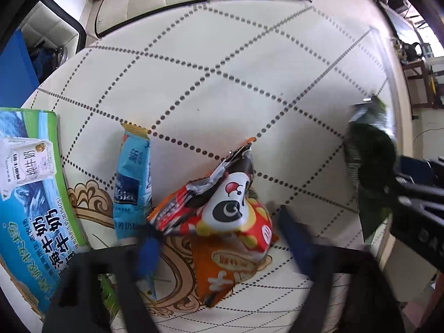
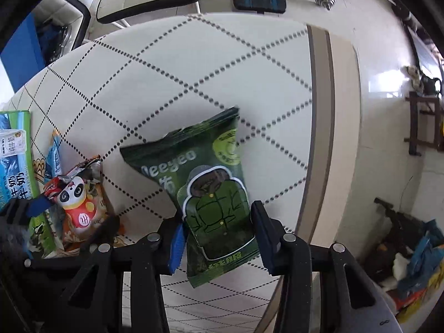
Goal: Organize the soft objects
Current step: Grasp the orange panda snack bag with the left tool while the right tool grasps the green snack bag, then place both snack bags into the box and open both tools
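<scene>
- the right gripper is closed on the green packet, lifted above the table.
- the left gripper is held spread wide, low over the table.

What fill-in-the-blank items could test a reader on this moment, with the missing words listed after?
1. The right gripper is shut on the ____ snack bag.
2. The character printed on the red-and-orange snack bag is a ____.
3. The left gripper is ____, its fingers either side of that bag.
4. The milk carton lies at the table's ____ side in both views.

Missing words: green; panda; open; left
</scene>
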A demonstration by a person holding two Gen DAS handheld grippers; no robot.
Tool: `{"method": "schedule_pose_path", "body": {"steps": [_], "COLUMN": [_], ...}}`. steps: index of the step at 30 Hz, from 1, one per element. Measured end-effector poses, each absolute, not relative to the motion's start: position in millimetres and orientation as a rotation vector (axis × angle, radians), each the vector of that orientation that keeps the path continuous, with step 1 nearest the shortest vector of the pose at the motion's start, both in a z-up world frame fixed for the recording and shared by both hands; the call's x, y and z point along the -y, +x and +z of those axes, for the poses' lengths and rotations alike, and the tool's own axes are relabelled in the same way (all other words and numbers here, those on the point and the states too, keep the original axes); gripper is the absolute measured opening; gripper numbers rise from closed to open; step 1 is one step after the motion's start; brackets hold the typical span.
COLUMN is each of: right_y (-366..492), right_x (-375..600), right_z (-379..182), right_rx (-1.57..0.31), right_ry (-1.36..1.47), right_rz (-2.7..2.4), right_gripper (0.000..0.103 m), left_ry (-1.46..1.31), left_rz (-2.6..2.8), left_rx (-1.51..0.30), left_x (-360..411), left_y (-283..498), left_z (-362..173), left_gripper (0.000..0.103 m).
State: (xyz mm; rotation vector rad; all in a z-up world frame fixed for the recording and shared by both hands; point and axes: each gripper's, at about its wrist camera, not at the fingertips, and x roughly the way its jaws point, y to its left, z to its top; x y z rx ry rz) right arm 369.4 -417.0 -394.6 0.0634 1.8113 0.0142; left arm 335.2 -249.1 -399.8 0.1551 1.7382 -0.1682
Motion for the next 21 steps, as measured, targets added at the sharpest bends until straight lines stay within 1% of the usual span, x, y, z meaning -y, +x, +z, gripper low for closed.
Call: {"method": "schedule_pose_path", "body": {"steps": [2,4,5,9,14,18,21], "right_y": [365,358,356,337,314,292,276], "right_x": [424,429,432,445,452,439,412], "right_z": [-398,-399,-397,-387,-344,-290,-248], "right_rx": [-1.806,-1.789,-1.776,-1.746,-1.675,-1.604,-1.551], "right_ry": [0.097,0.122,0.139,0.194,0.289,0.333,0.35], "right_rz": [0.007,-0.009,-0.026,-0.071,-0.058,0.002,0.064], "right_gripper": [0.048,0.048,0.048,0.04,0.038,0.038,0.038], "left_ry": [0.149,0.165,0.167,0.157,0.074,0.025,0.0], "left_rz": [-0.157,-0.147,-0.151,-0.164,-0.214,-0.24,-0.25], "left_rx": [-1.717,-1.701,-1.697,-1.66,-1.564,-1.461,-1.378], "left_x": [249,250,250,247,224,187,149], "left_y": [332,327,322,306,281,259,237], "left_z": [-400,-400,-398,-381,-326,-269,-223], "left_gripper": [0.056,0.047,0.046,0.046,0.045,0.045,0.045]}}
